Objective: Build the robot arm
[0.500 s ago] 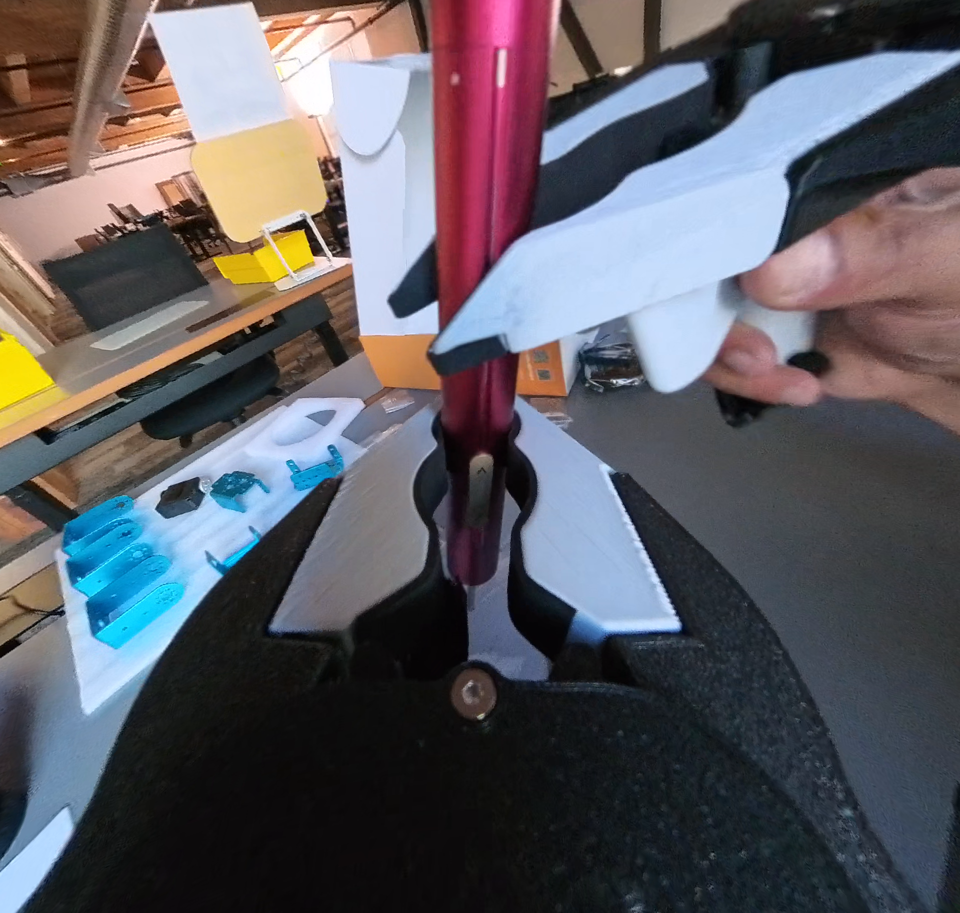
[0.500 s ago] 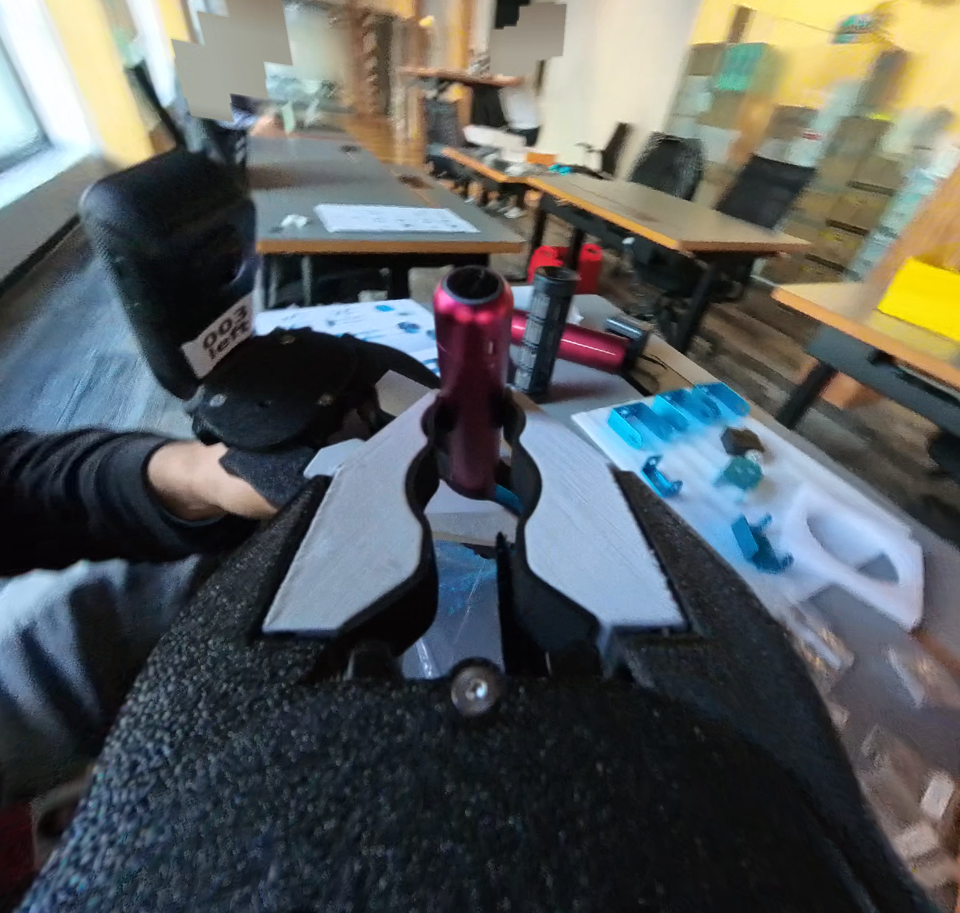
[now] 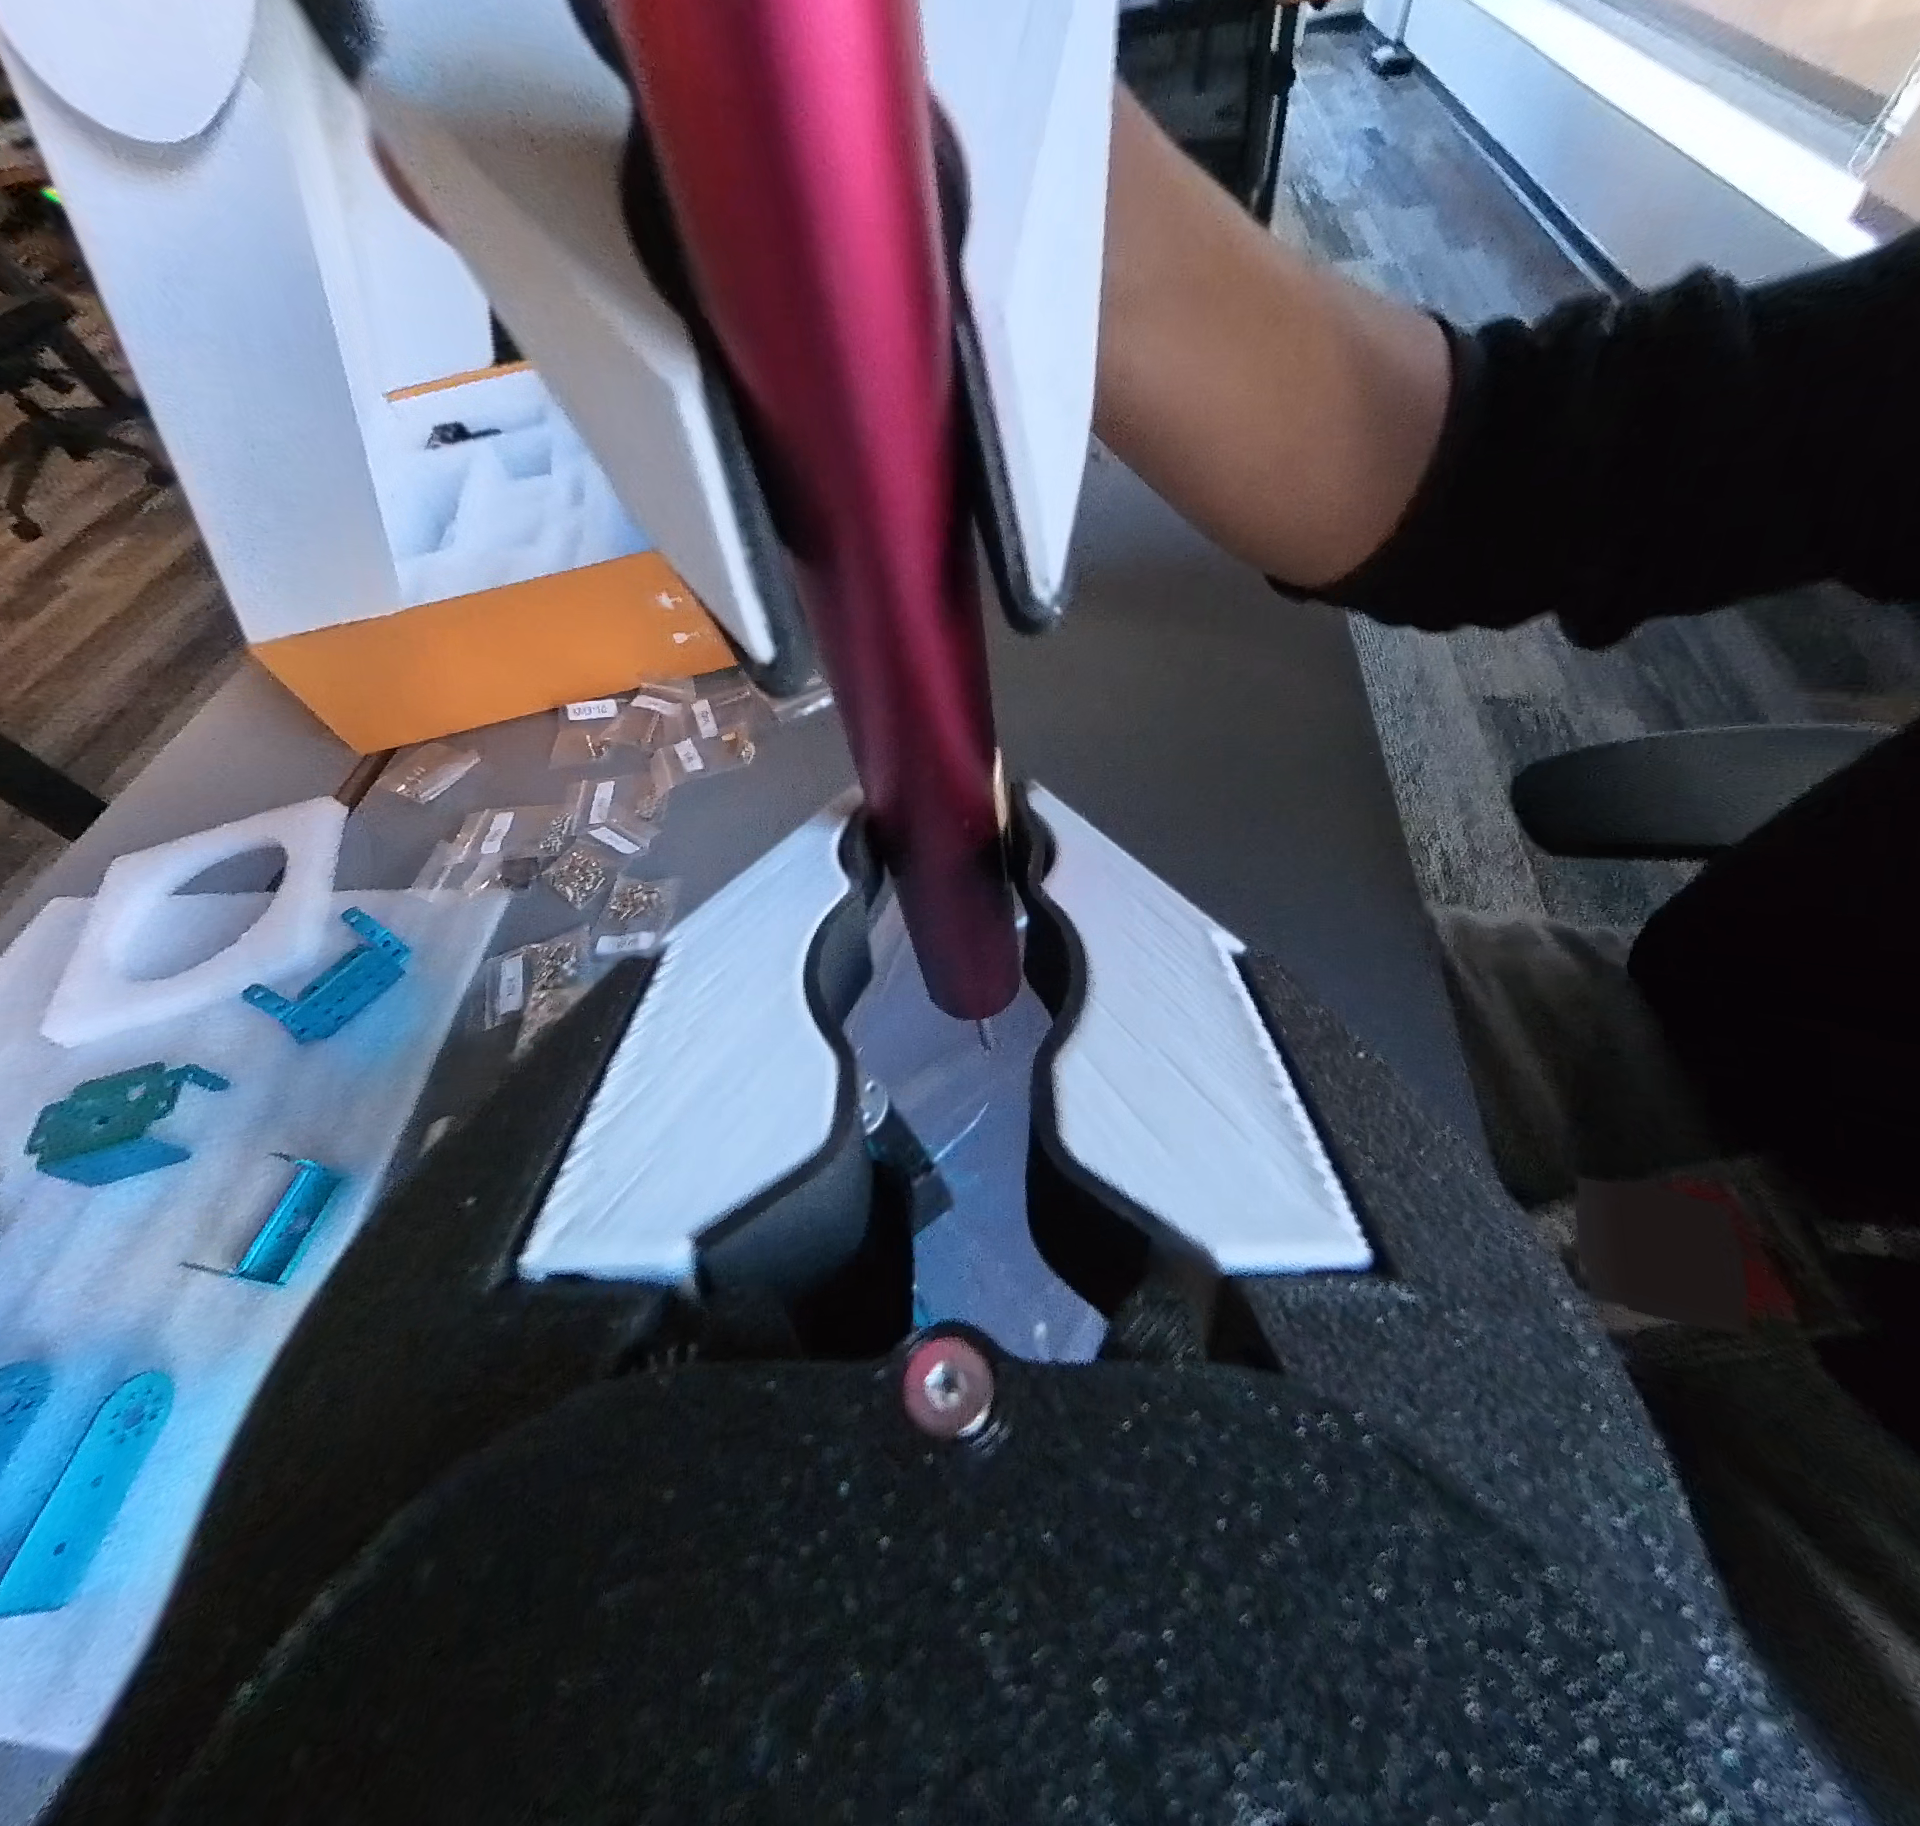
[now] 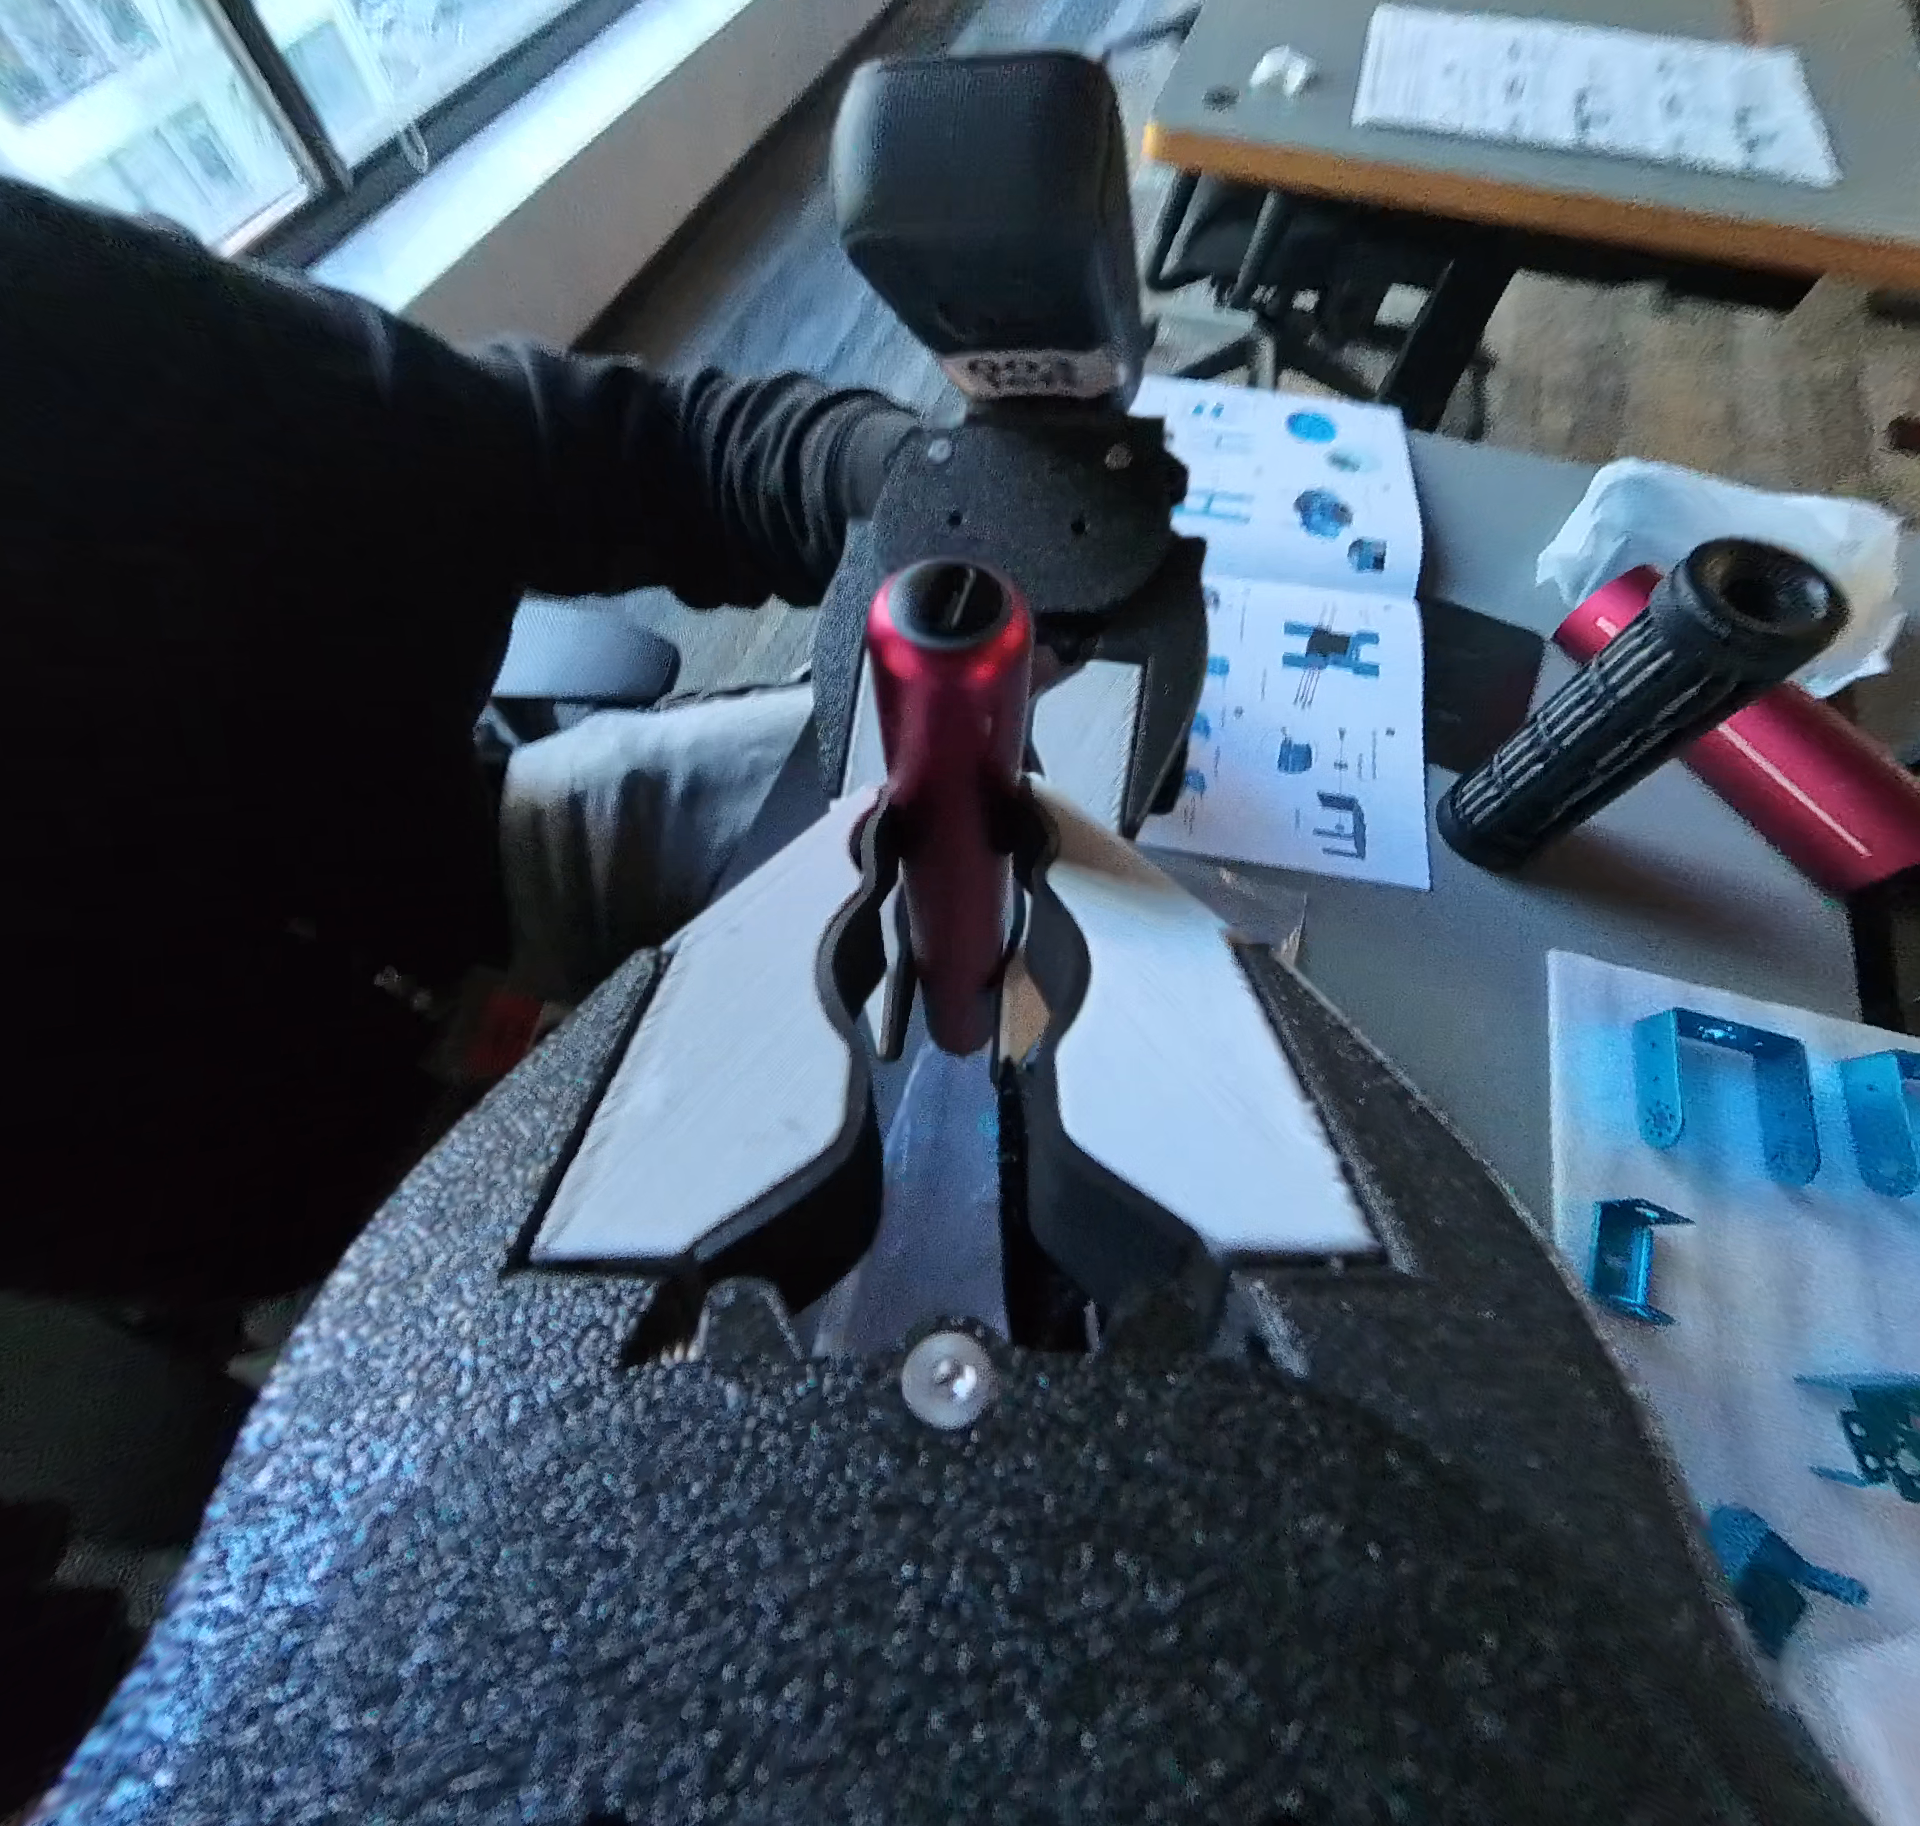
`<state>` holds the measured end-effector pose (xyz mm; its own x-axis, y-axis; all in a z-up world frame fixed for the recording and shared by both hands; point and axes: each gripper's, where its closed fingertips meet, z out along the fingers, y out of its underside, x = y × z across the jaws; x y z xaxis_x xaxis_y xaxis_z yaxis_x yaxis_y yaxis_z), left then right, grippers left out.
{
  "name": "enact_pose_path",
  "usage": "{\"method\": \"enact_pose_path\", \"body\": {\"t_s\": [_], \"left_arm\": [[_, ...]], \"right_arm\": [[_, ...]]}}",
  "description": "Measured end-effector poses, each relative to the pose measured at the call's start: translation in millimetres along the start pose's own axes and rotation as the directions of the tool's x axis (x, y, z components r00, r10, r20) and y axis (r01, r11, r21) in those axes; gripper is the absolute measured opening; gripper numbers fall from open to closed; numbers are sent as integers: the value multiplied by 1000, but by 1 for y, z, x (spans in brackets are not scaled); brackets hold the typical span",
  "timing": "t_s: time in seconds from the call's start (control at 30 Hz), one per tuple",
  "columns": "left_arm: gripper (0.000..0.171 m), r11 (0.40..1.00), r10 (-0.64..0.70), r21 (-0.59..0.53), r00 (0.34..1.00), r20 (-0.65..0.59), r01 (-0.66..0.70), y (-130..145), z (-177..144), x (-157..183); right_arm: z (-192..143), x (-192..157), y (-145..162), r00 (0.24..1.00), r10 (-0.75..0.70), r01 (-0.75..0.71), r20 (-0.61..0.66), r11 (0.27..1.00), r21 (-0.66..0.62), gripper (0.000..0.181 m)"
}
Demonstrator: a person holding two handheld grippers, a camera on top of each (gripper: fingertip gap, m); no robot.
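**Two claws, one red tube**

While both claws close on it, a red metal tube (image 3: 883, 488) hangs in the air above the grey worktop (image 3: 1195, 696), between the two. The left claw (image 3: 945, 903) pinches the tube's lower end in the notch near its fingertips; the right claw (image 4: 951, 872) clamps the same tube (image 4: 951, 789) farther along, its open black-lined mouth pointing toward that claw's camera. A thin pin juts from the tube's lower end.

Smooth, glossy and straight, the tube looks rigid and probably light, likely hollow aluminium; its polished skin seems apt to slip, so the curved notches in the fingers appear the surest seat for it.

Beyond the claws, a second red tube with a ribbed black grip (image 4: 1621, 727) lies on the worktop beside an open instruction sheet (image 4: 1309, 633). Blue metal brackets (image 3: 312, 976) rest on white foam (image 3: 125, 1309), small bags of screws (image 3: 582, 841) lie scattered nearby, and a white-and-orange box (image 3: 312, 446) stands behind.
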<state>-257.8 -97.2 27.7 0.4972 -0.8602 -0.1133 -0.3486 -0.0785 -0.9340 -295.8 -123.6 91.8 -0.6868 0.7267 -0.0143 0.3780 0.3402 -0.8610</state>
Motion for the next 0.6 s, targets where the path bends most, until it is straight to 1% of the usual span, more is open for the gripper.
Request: {"method": "enact_pose_path", "body": {"t_s": [0.07,0.1,0.13,0.17,0.2,0.27,0.33,0.37,0.4,0.47,0.53,0.6], "left_arm": [[40,999,36,-13,999,31,-35,7,-7,-10],[39,999,29,-15,999,30,-29,9,-9,-14],[38,1000,18,-18,1000,-3,-18,11,-9,-14],[31,1000,14,-12,1000,-27,-15,13,-9,-14],[23,1000,13,0,1000,-21,-13,14,-9,-19],[21,999,-20,26,999,-32,21,16,-11,-26],[22,998,-20,58,999,-41,22,20,-17,-30],[37,995,-35,93,999,-20,37,17,-21,-35],[42,989,-57,134,998,-7,58,13,-27,-41],[20,976,-75,201,997,-37,81,7,-37,-43],[20,974,-73,213,997,-35,79,10,-36,-47],[19,968,-95,233,995,7,91,11,-37,-58]], "right_arm": [[4,6,2,999,2,0,50,999,-50,20],[7,9,3,998,6,-1,70,997,-77,20],[11,13,6,996,11,-1,86,993,-115,20],[15,17,10,995,15,-1,98,989,-150,20],[20,22,11,994,21,-2,109,985,-171,20],[29,29,10,992,14,7,123,986,-169,20],[33,34,10,990,18,5,140,987,-158,20],[33,37,12,989,21,3,144,987,-163,20],[34,40,17,989,29,-2,148,983,-183,20],[36,47,23,989,35,-7,143,982,-190,19],[37,50,25,985,55,-24,165,983,-182,19],[39,59,25,992,38,-18,124,987,-159,19]]}}
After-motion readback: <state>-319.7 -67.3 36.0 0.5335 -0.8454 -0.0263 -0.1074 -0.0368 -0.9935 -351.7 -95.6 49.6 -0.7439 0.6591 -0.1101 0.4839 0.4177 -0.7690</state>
